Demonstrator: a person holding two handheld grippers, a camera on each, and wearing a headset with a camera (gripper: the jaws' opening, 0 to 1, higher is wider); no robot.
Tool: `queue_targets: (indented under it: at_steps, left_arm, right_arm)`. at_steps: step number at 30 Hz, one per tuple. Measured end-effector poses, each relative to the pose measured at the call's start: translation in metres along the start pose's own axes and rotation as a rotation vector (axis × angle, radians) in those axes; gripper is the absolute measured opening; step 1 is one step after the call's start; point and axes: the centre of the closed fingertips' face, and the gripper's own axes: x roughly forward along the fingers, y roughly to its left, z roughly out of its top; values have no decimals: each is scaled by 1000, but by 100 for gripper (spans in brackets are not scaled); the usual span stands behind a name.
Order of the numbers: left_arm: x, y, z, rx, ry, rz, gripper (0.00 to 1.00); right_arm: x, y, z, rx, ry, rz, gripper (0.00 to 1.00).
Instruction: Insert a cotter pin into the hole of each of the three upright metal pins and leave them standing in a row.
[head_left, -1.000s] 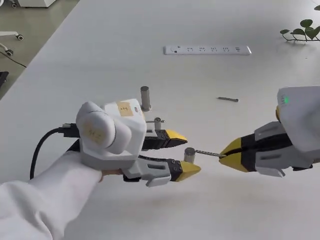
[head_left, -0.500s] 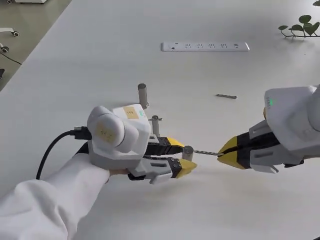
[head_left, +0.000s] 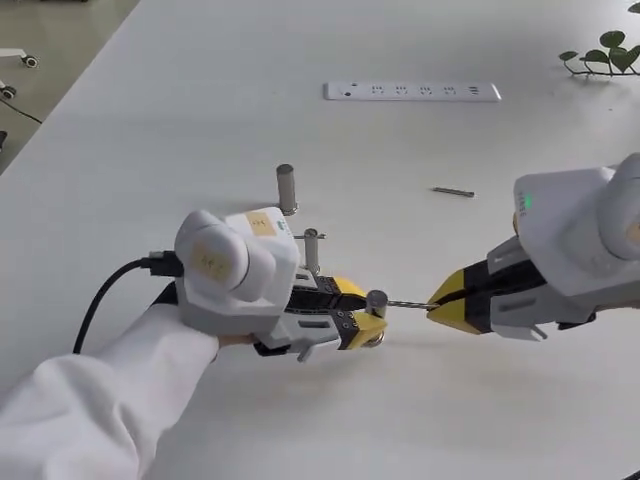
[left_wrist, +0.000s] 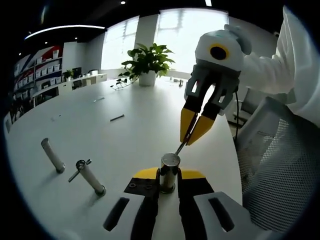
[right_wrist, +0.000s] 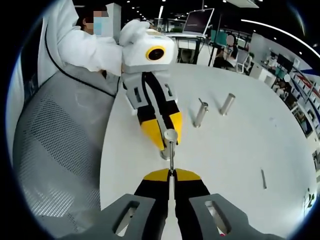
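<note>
White workbench (head_left: 200, 100), power strip (head_left: 412, 92) at 12 o'clock, grey floor (head_left: 50, 30) at 11 o'clock in head view, left gripper view: bright windows (left_wrist: 175, 30) and potted plant (left_wrist: 147, 62) at 12, shelving (left_wrist: 35, 70) at 9, mesh chair (left_wrist: 275, 165) at 4

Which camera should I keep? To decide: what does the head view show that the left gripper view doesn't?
Head view: a power strip and a black cable. Left gripper view: a mesh chair and windows. Both: back pin, middle pin, front pin clamped by the left gripper, the right gripper holding a cotter pin at it, and a loose cotter pin.
</note>
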Motion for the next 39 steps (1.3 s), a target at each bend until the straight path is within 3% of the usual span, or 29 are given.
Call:
queue_targets:
  at_steps: [7,17,27,31,34,39]
  left_arm:
    - [0,1,0,-32,-18,-4,12]
    - [0,1,0,-42,-24,-16,12]
    - [0,1,0,-42,-21,-26,12]
    - [0,0,0,-41,-22,-26,12]
    - [0,0,0,-39,-21,-26,12]
    - [0,0,-1,-42,-15,-28,12]
  right_arm:
    - [4,-2,2,-19,3,-19,0]
    - [14,-1,20,-54,-16,11,0]
    - [21,1,25,-86,-18,34,0]
    - [18,-1,24,-95,-31,24,19]
    - [14,0,19,-88,-27,31,10]
    - [7,-3,14,-53,-35,23,6]
